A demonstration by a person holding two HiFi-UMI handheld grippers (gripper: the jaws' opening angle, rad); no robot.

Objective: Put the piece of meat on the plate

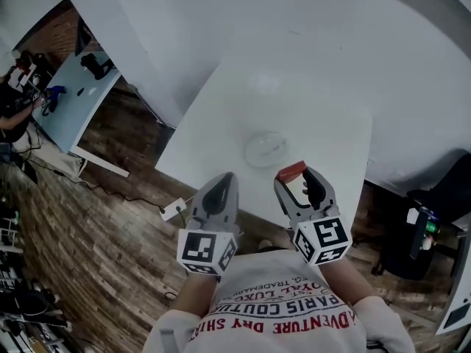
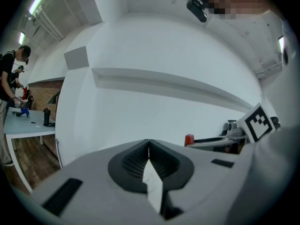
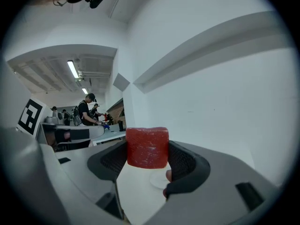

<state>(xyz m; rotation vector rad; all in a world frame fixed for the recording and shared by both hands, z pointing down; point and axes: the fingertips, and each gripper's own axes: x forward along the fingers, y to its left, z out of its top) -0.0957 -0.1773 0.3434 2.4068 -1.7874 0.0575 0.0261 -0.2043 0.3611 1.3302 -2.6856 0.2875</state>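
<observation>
White walls, wood floor, possibly brick beyond

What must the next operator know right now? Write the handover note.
Left gripper: shut, empty, by the near edge of the table.
Right gripper: shut on the meat, held in the air just short of the plate.
Plate: empty, on the table.
Done: meat is gripped and lifted.
Left: carry it over the plate, lower it, open the jaws.
</observation>
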